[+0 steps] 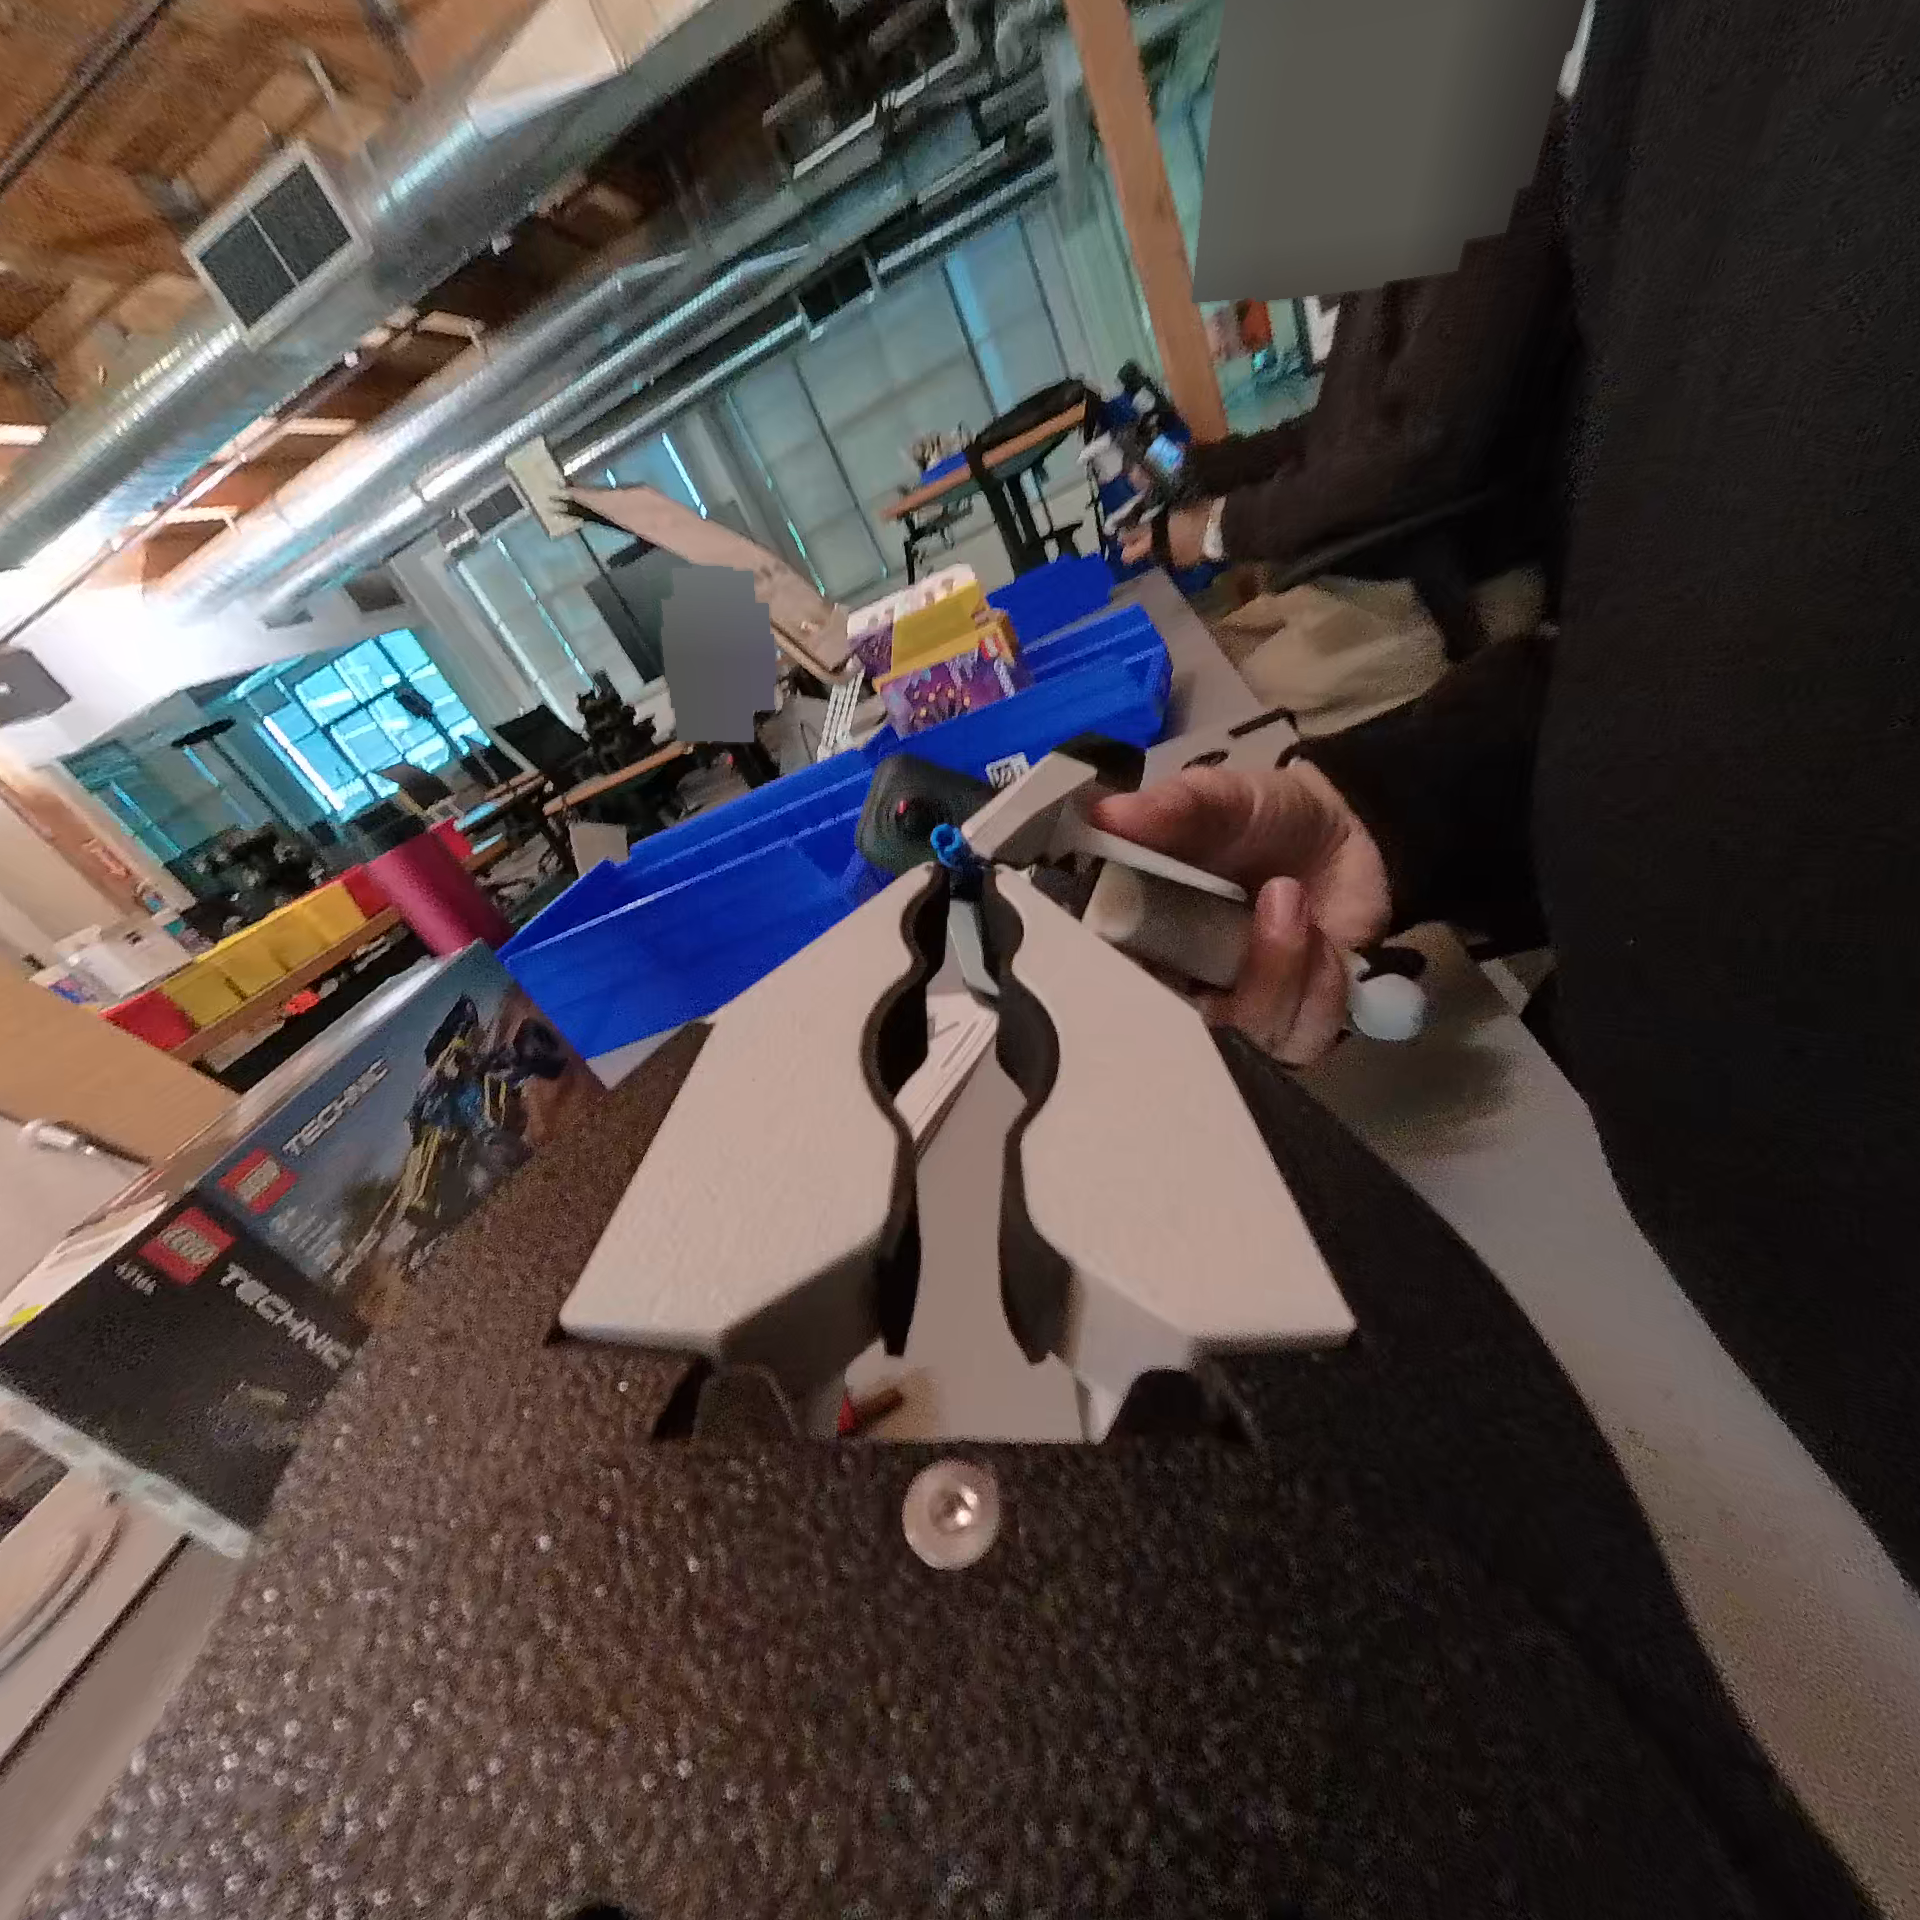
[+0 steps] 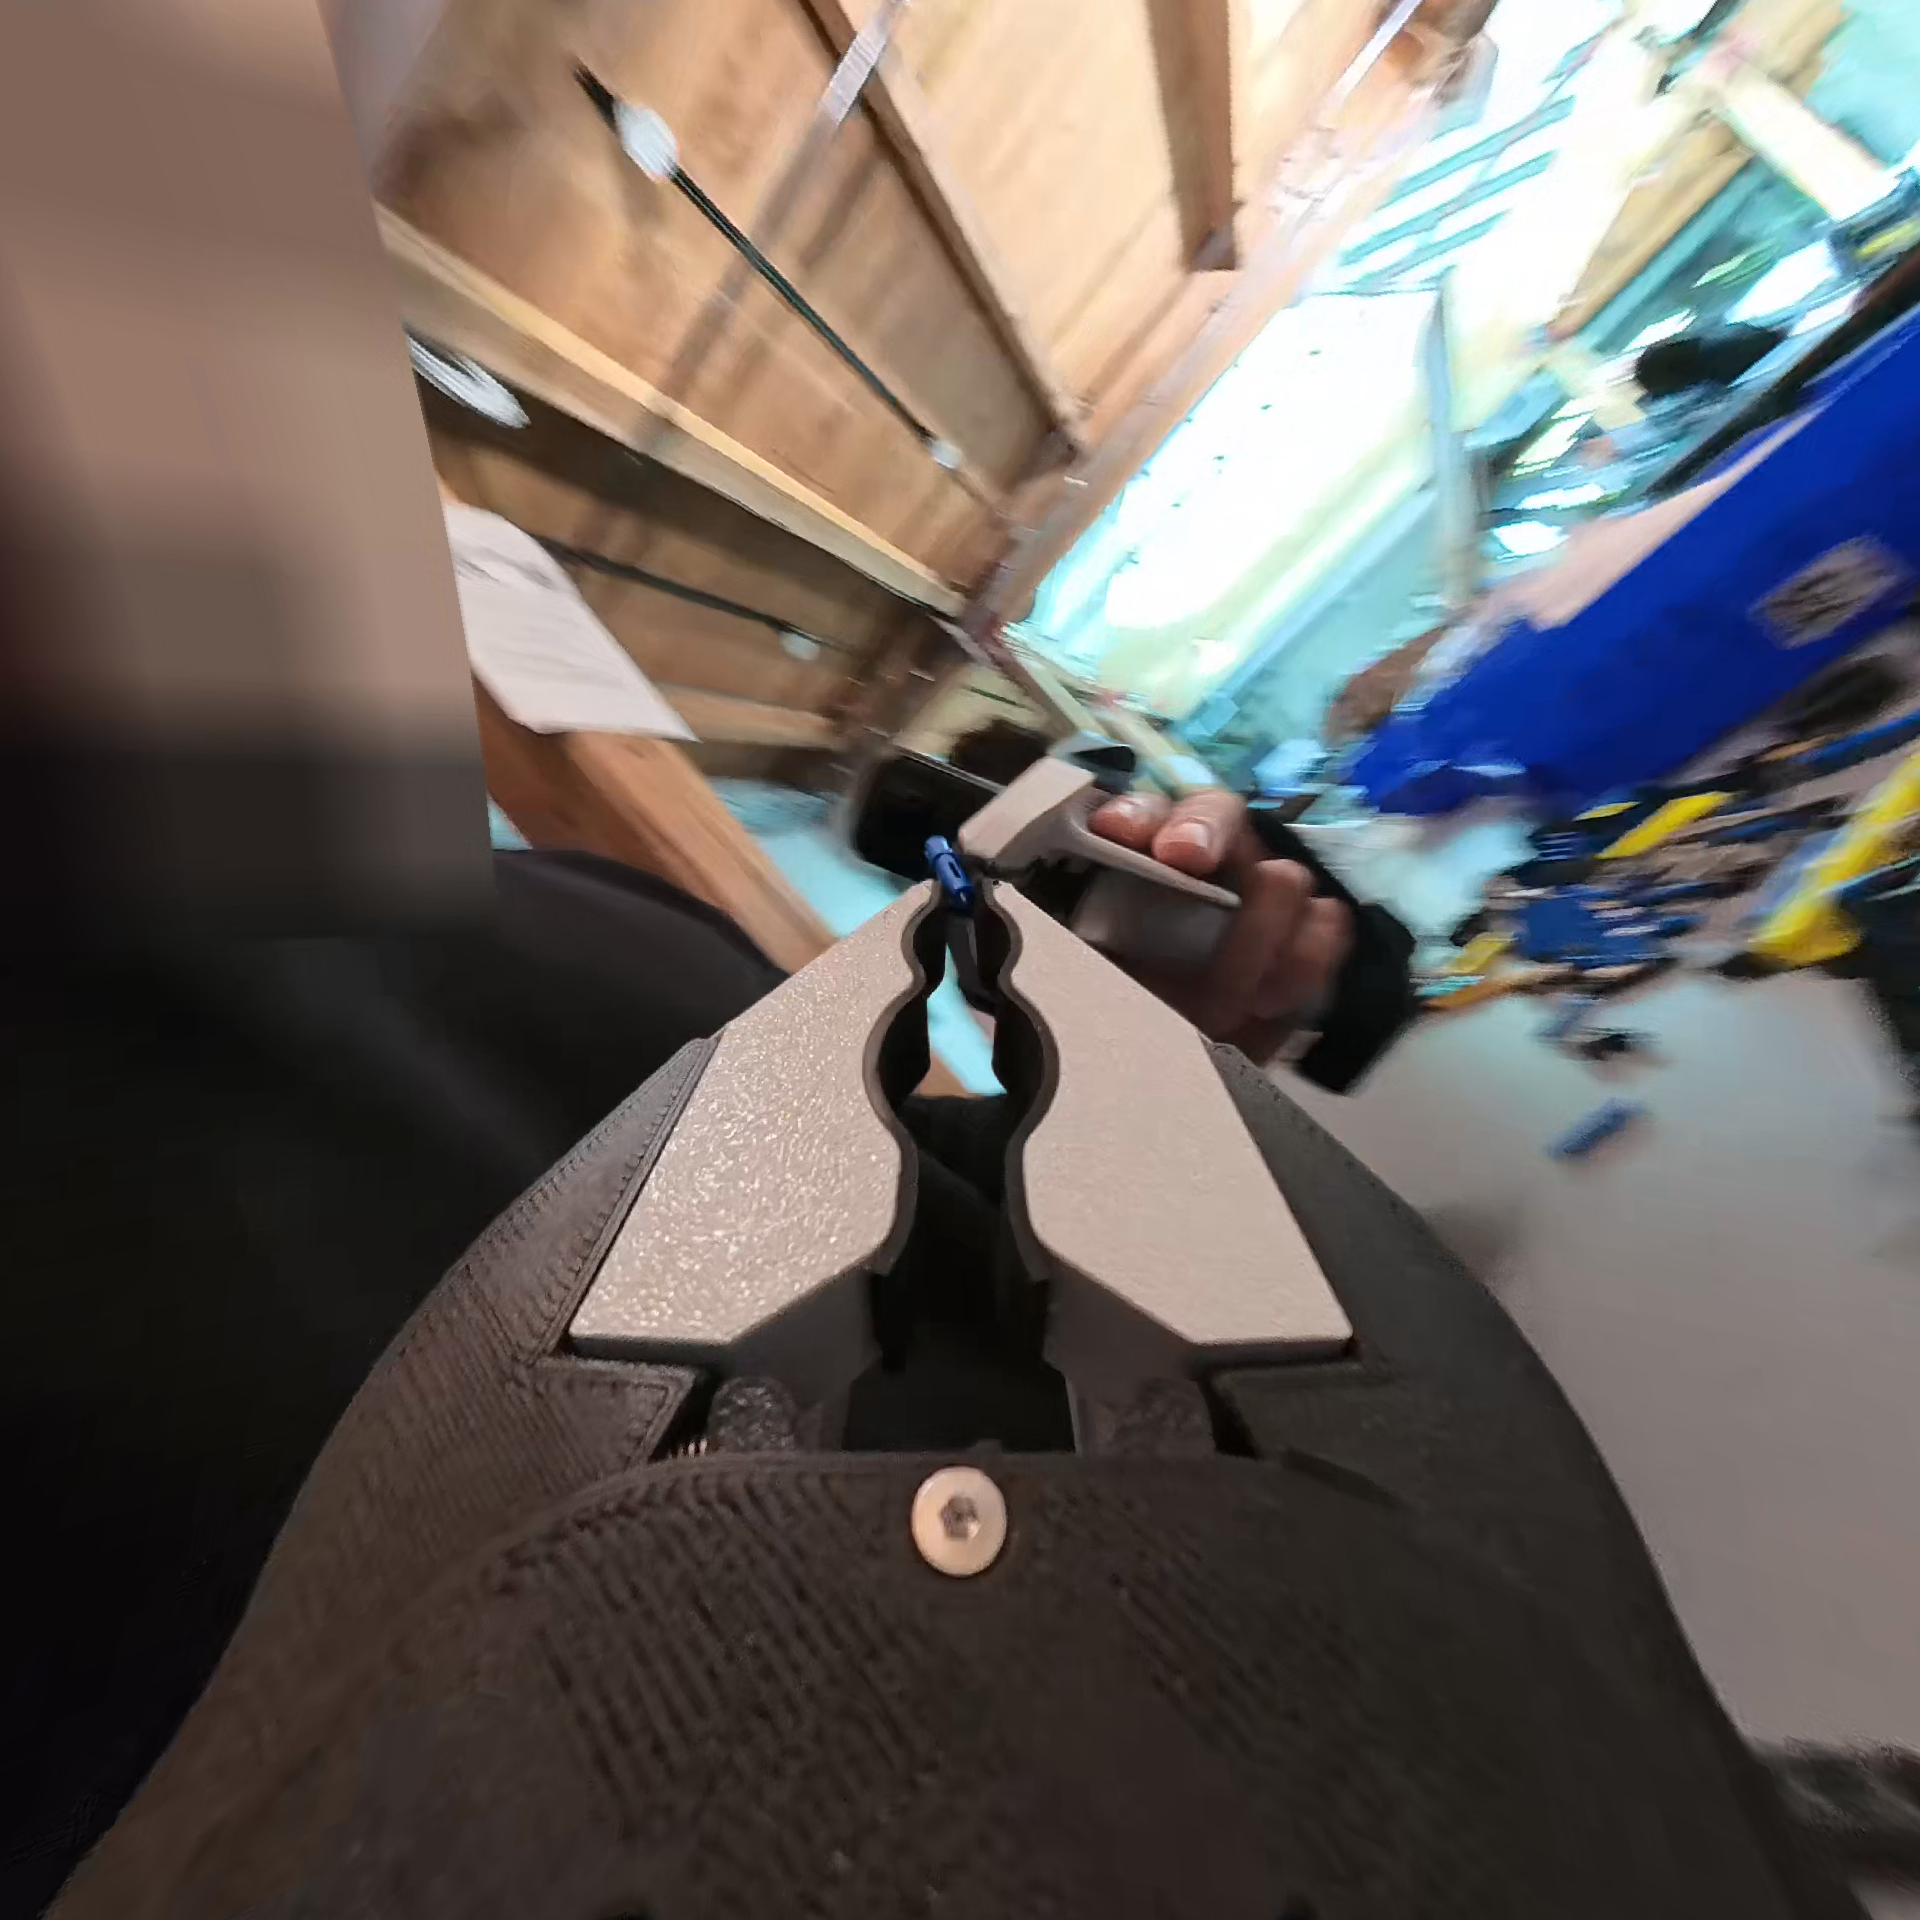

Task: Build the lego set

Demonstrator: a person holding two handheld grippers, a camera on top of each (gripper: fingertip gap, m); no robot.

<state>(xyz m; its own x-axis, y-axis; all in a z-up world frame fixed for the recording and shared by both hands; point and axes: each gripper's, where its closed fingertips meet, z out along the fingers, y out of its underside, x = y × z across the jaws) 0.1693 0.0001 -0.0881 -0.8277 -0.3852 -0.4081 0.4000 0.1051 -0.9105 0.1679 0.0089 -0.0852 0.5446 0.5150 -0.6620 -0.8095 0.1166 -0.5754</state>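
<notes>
In the left wrist view my left gripper (image 1: 961,891) is shut on a thin grey Lego beam (image 1: 968,940), with a small blue pin (image 1: 945,840) at its top end. The right gripper (image 1: 997,847), held in a hand (image 1: 1278,883), meets it tip to tip at the pin. In the right wrist view my right gripper (image 2: 954,896) is closed on the blue pin (image 2: 948,868). The left gripper (image 2: 1013,821) and its hand (image 2: 1236,914) are just beyond. A dark piece (image 2: 971,961) shows in the gap between the right fingers. Both grippers are raised above the table.
A Lego set box (image 1: 312,1195) lies at the left. Long blue bins (image 1: 790,883) stand behind the grippers, with a colourful box (image 1: 945,665) in one. A person in black (image 1: 1714,831) stands on the right. Blurred loose blue and yellow pieces (image 2: 1662,904) lie on the grey table (image 2: 1558,1195). The tips of both grippers are at nearly the same place.
</notes>
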